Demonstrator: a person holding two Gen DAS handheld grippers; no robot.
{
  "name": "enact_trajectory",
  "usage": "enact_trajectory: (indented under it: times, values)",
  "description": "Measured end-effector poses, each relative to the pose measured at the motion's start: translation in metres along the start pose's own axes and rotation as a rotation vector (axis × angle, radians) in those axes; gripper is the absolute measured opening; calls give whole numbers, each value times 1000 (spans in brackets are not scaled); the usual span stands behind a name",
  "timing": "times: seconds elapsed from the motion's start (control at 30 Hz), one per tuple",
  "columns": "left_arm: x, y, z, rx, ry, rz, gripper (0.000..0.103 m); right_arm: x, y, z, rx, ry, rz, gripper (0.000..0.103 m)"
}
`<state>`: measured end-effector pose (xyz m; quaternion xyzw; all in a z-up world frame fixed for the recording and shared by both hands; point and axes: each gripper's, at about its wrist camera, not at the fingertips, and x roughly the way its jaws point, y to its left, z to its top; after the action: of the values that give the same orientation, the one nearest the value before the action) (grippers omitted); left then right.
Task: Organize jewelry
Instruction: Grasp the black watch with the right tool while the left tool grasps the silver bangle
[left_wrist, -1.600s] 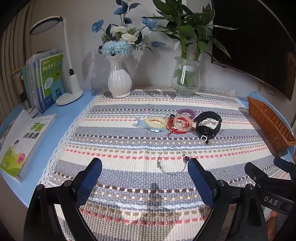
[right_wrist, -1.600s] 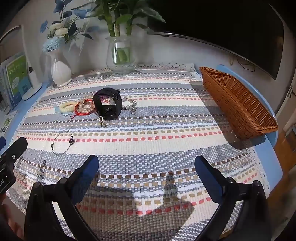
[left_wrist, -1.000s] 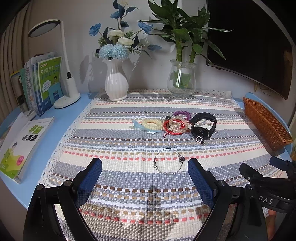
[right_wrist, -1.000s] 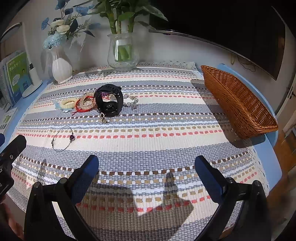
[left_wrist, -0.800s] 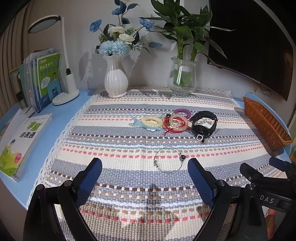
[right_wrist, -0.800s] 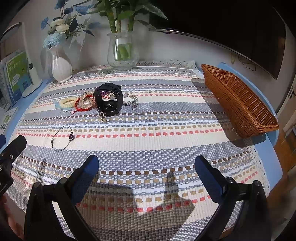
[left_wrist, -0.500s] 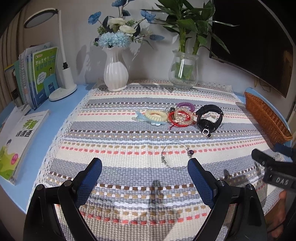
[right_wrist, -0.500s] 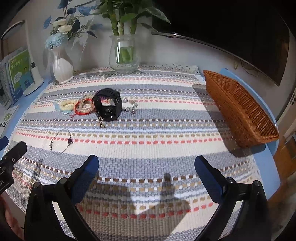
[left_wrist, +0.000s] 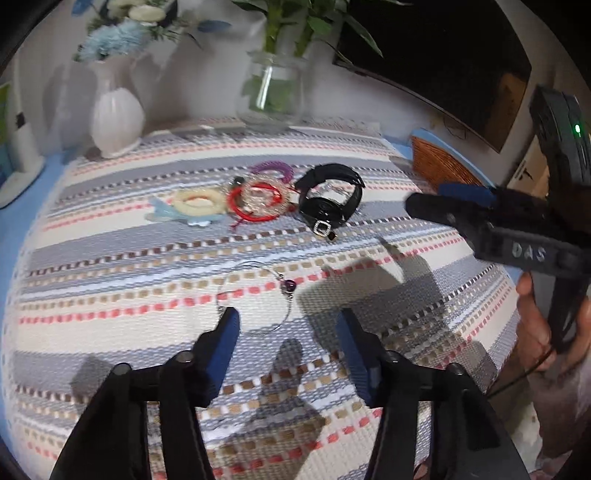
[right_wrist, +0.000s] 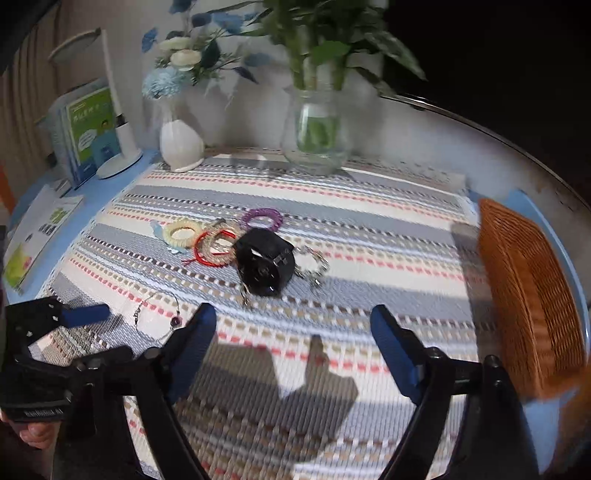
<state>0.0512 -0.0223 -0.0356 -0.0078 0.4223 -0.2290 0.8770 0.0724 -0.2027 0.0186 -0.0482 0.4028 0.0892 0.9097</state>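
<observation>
A thin silver bangle with a purple bead (left_wrist: 258, 295) lies on the striped cloth just beyond my left gripper (left_wrist: 288, 328), which is open and low over it. It also shows in the right wrist view (right_wrist: 159, 317). Farther back lies a cluster: a cream bead bracelet (left_wrist: 197, 201), a red cord bracelet (left_wrist: 255, 203), a purple coil band (left_wrist: 271, 170) and a black watch (left_wrist: 328, 199). My right gripper (right_wrist: 291, 328) is open and empty, a short way in front of the black watch (right_wrist: 264, 266).
A wicker basket (right_wrist: 532, 295) stands at the table's right edge. A white vase of flowers (right_wrist: 181, 144), a glass vase with a plant (right_wrist: 316, 140), a desk lamp (right_wrist: 118, 155) and books (right_wrist: 86, 133) stand along the back and left.
Both grippers have moved forward and down toward the jewelry. The left gripper's fingers have narrowed over the silver bangle. The right gripper now shows large in the left wrist view.
</observation>
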Motion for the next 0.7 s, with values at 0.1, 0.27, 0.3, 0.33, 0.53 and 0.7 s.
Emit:
enact_trajectory:
  times: [0.1,0.27,0.3,0.33,0.53,0.7]
  values:
    - [10,-6,3,-6,39,-25,41,16,3,8,-44,28,27,59]
    - [25,-8,9,-14,96,-34,40,44,-5,15,-87,76,113,58]
    - [25,-6,10,-21,108,-32,40,49,-7,18,-101,84,130,58]
    - [28,-6,12,-28,115,-24,40,53,-9,20,-111,91,148,58]
    - [50,-6,20,-40,144,46,25,72,-19,35,-198,97,239,58]
    - [55,-11,21,-25,117,98,22,79,-15,37,-281,92,278,58]
